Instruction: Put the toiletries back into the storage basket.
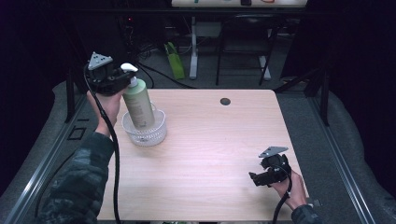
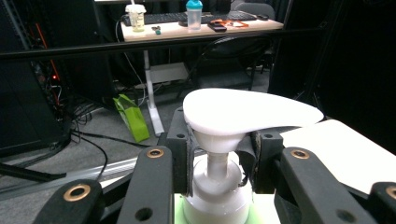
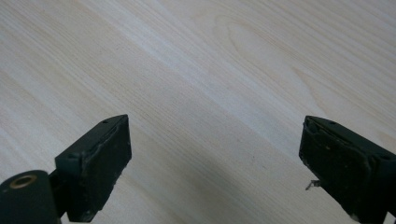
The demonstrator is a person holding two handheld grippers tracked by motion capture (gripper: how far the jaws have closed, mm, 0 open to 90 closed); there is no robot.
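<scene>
A pale green pump bottle (image 1: pixel 138 105) with a white pump head (image 1: pixel 129 67) stands slightly tilted, its base inside a small white basket (image 1: pixel 144 133) at the table's left. My left gripper (image 1: pixel 122 80) is shut on the bottle's neck just under the pump head. In the left gripper view the pump head (image 2: pixel 247 112) spreads above the gripper (image 2: pixel 218 161), and both pads (image 2: pixel 182 149) press on the white neck (image 2: pixel 217 163). My right gripper (image 1: pixel 256 178) hovers low over the table's front right, jaws open, with bare wood between them (image 3: pixel 212 163).
The light wooden table (image 1: pixel 210 140) has a dark cable hole (image 1: pixel 225 101) near its far edge. On the floor behind it lie a green bag (image 1: pixel 174 59) and desk legs (image 1: pixel 194 46). A far desk (image 2: pixel 196 28) carries cups and a keyboard.
</scene>
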